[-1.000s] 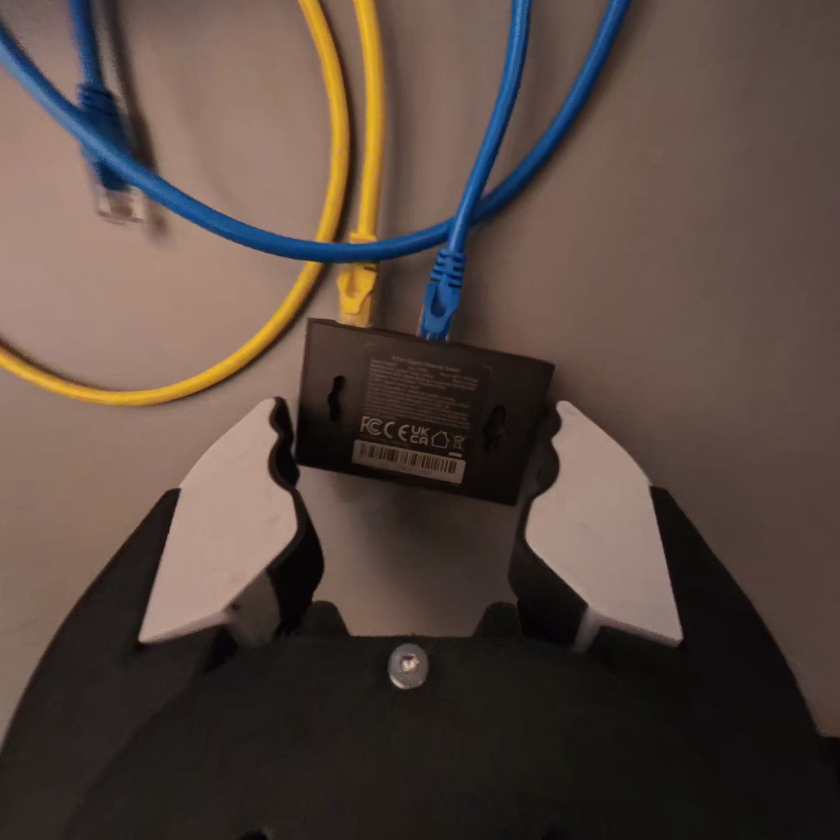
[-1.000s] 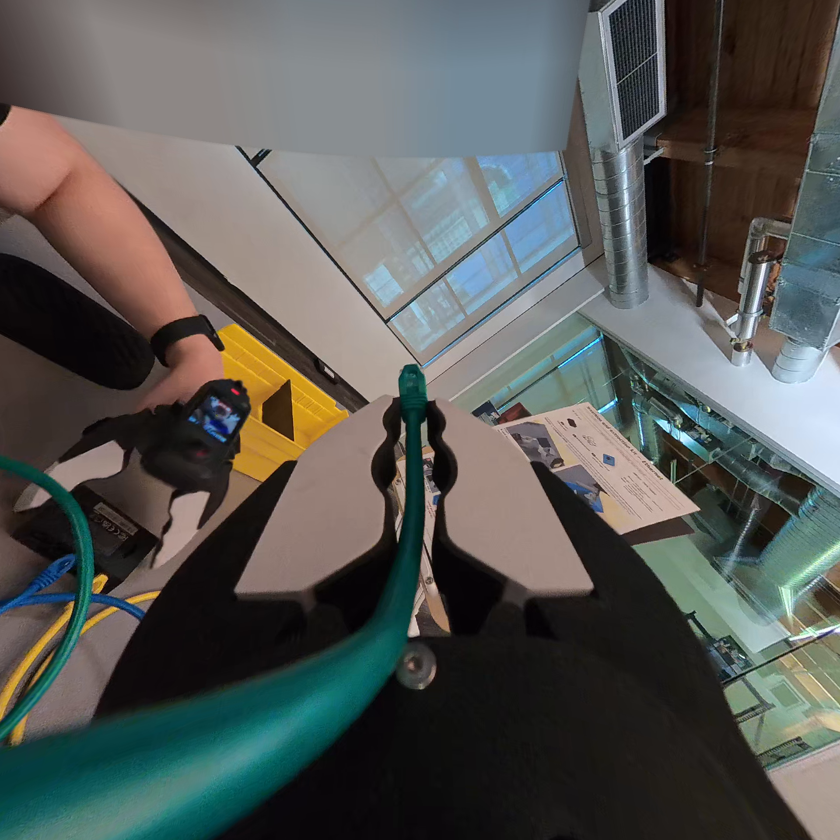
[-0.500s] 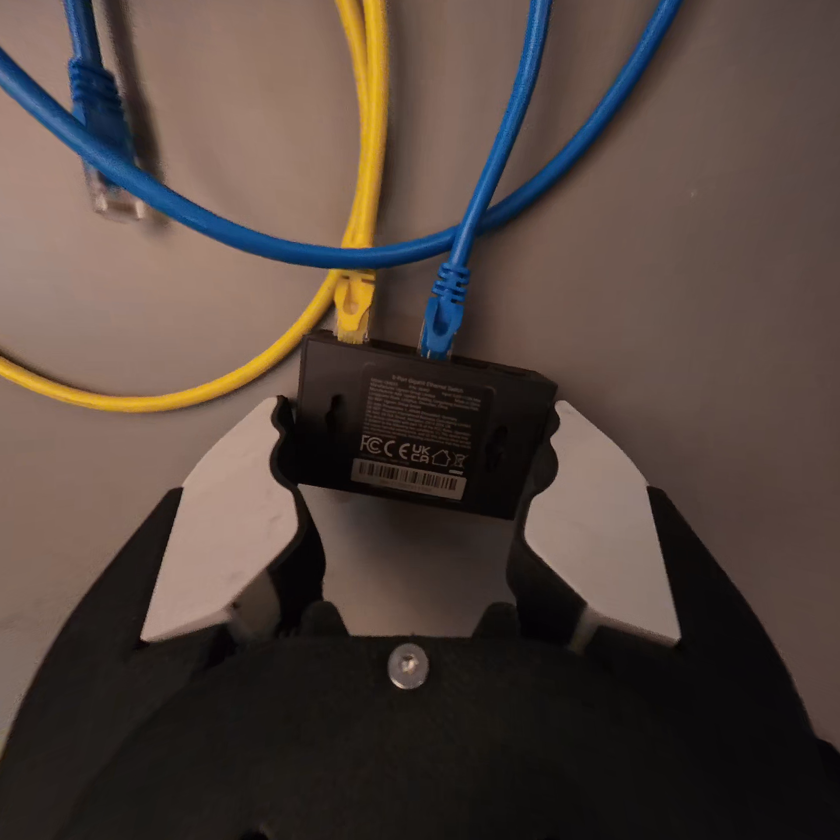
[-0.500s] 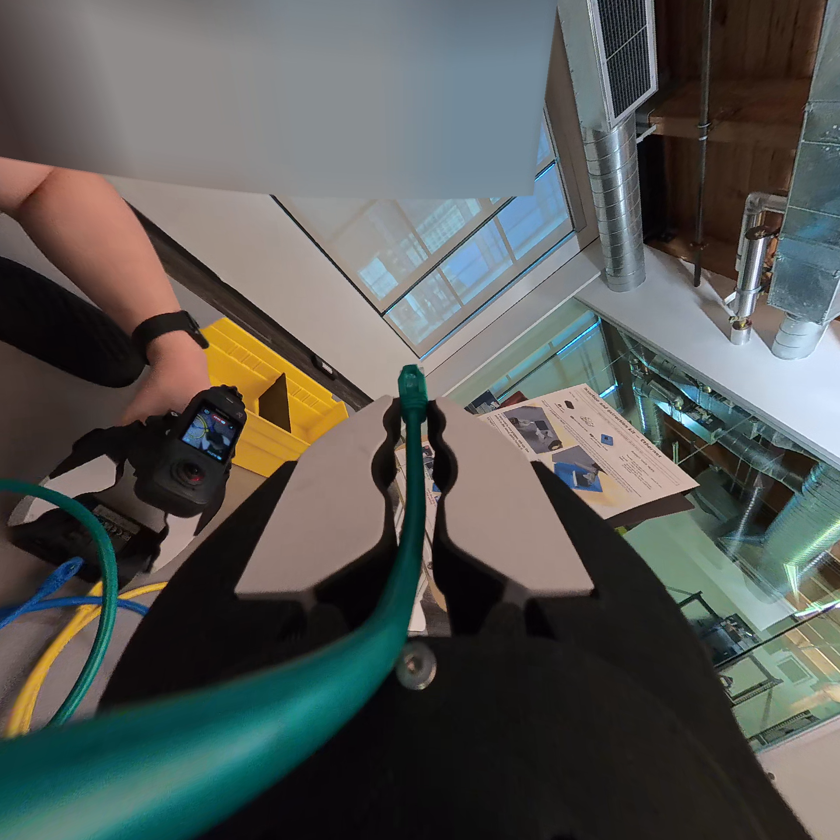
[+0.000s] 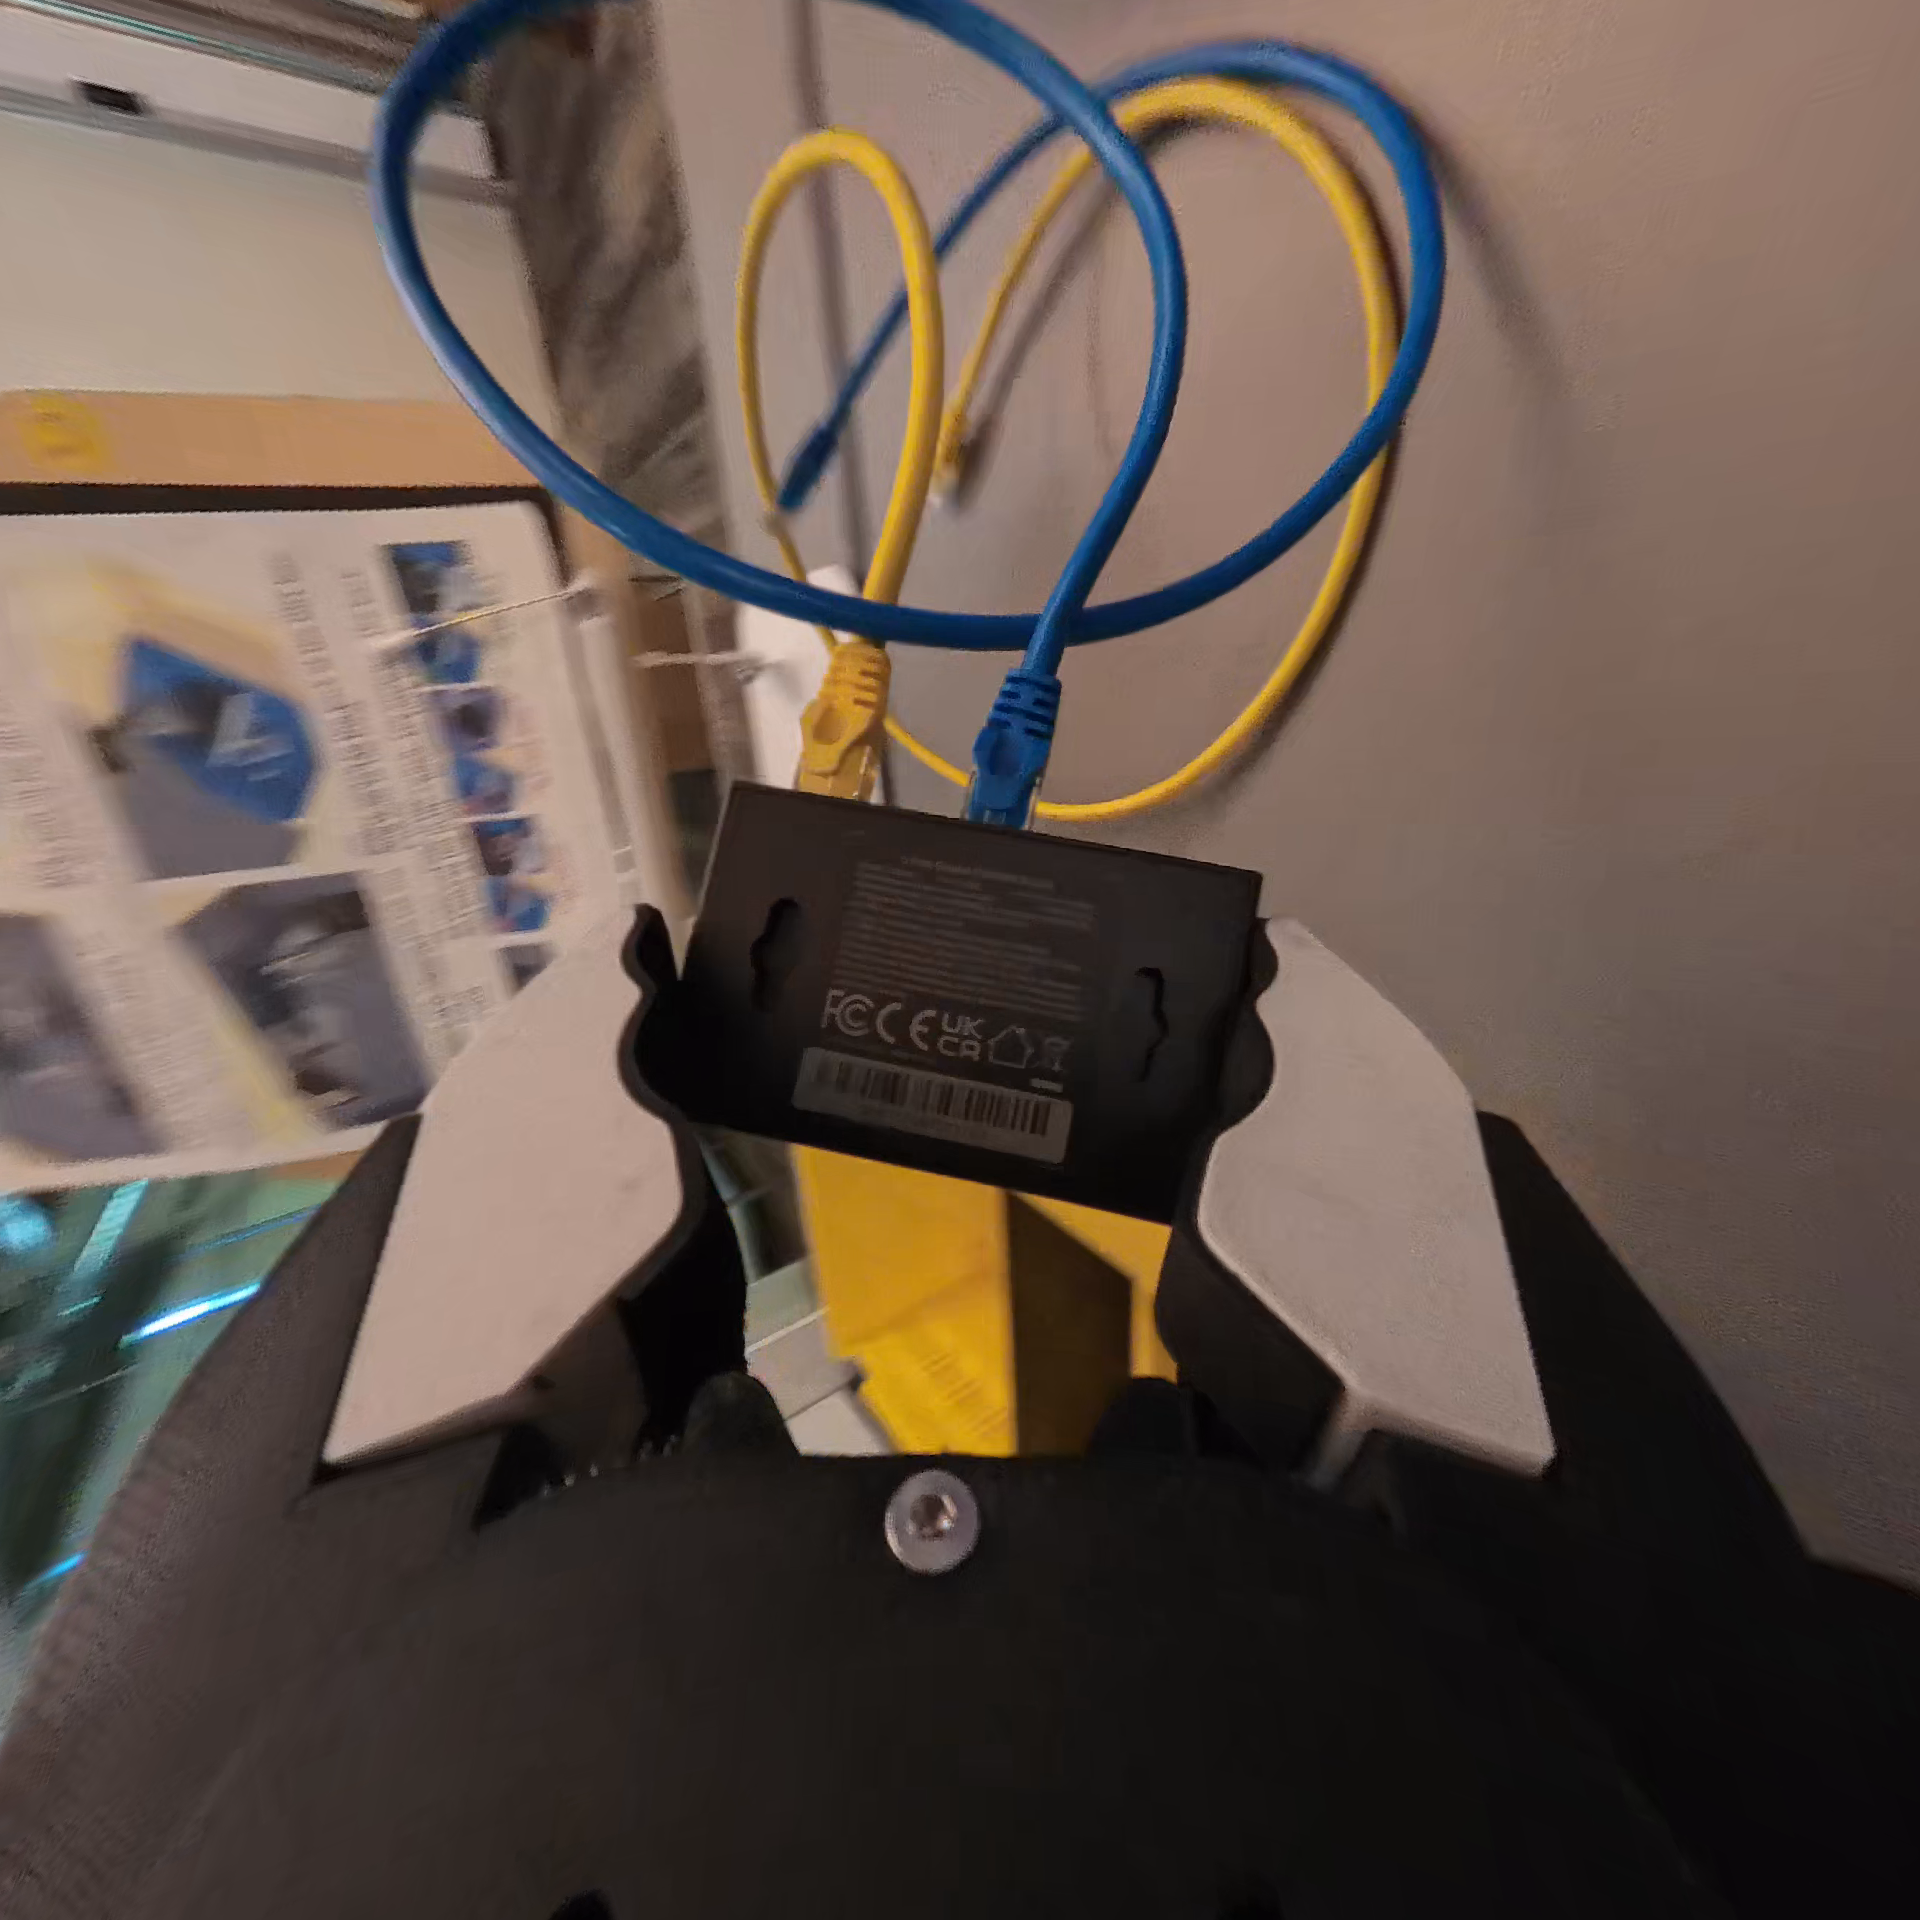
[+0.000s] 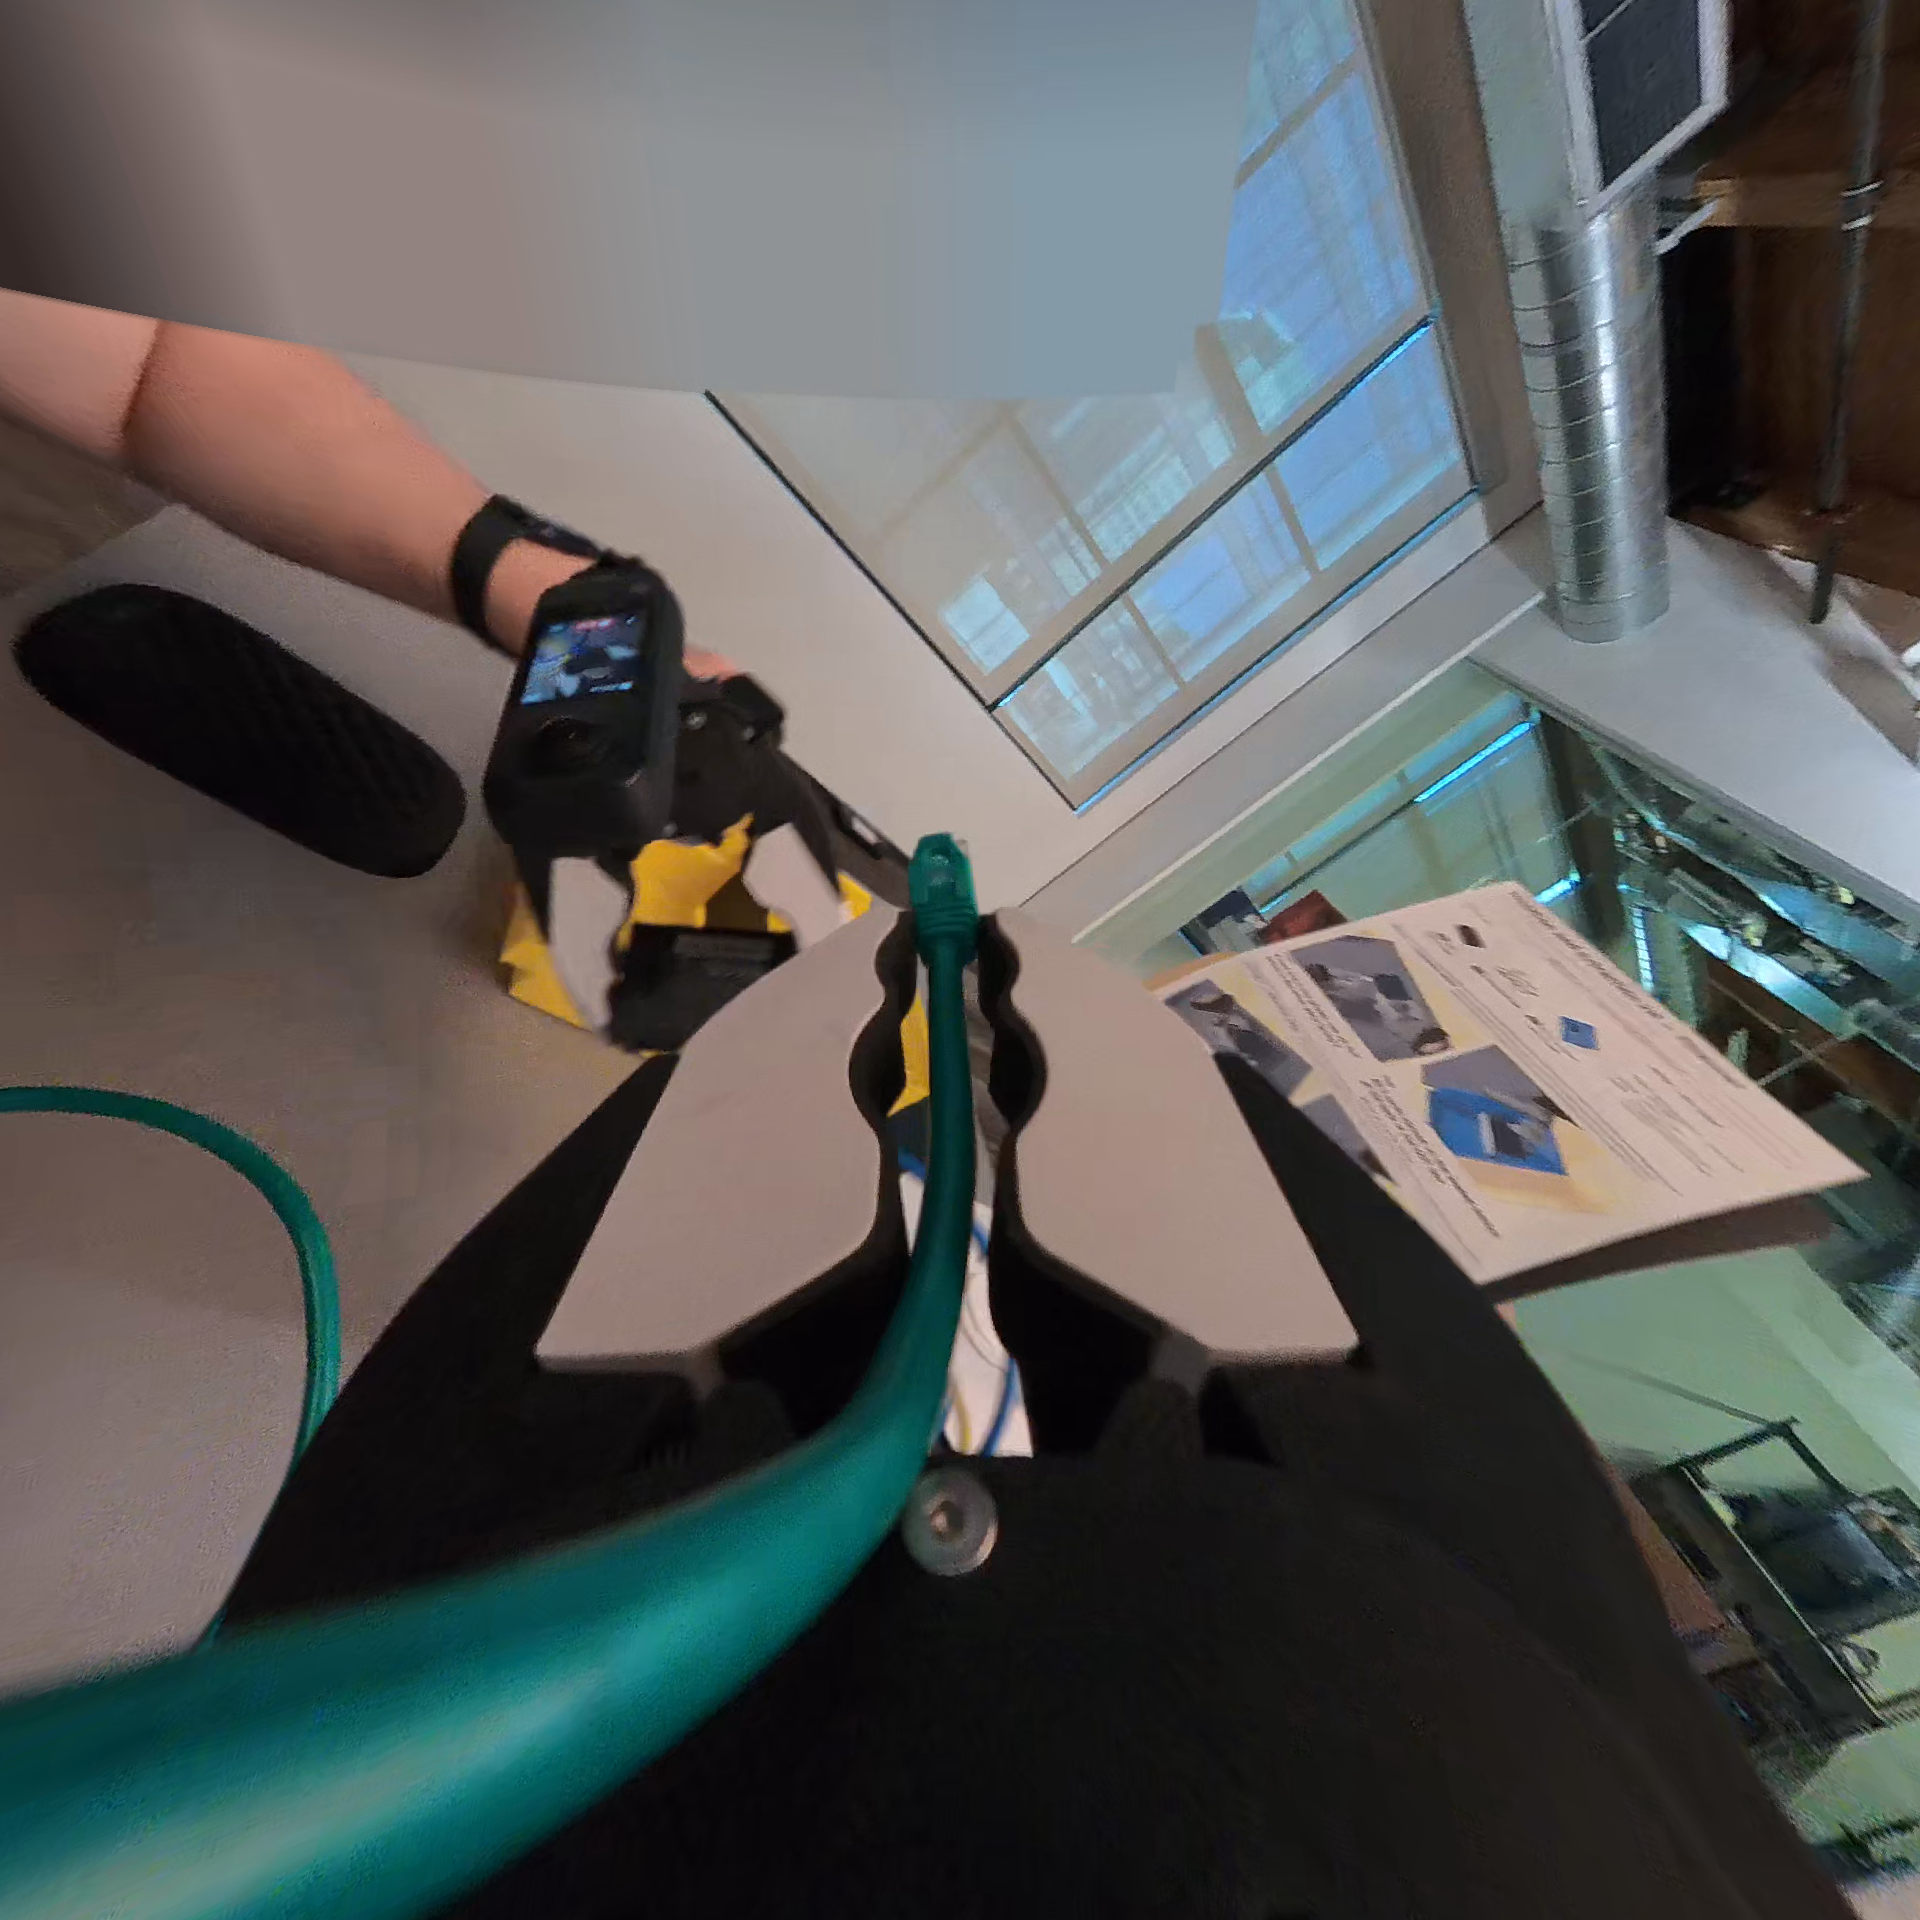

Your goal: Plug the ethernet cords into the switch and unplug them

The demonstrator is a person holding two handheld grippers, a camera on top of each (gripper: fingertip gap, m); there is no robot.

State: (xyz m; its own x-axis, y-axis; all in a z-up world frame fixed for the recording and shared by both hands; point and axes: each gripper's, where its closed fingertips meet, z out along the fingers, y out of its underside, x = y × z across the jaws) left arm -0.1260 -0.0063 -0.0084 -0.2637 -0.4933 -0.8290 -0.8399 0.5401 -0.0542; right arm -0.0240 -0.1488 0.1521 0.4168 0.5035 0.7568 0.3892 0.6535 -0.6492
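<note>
Misalignment is risked as the green plug [image 6: 940, 883], clenched in the right tongs [image 6: 943, 935], is brought toward the switch [image 5: 966, 997] gripped aloft by the left tongs [image 5: 945, 1029], since its ports are hidden.

A yellow bin [image 6: 681, 899] sits at the far edge of the grey table [image 6: 208, 1039]. A printed sheet [image 6: 1507, 1060] with photos juts out beside the bin, and a ribbed metal duct [image 6: 1600, 416] rises well beyond it, next to large windows [image 6: 1195, 582].
</note>
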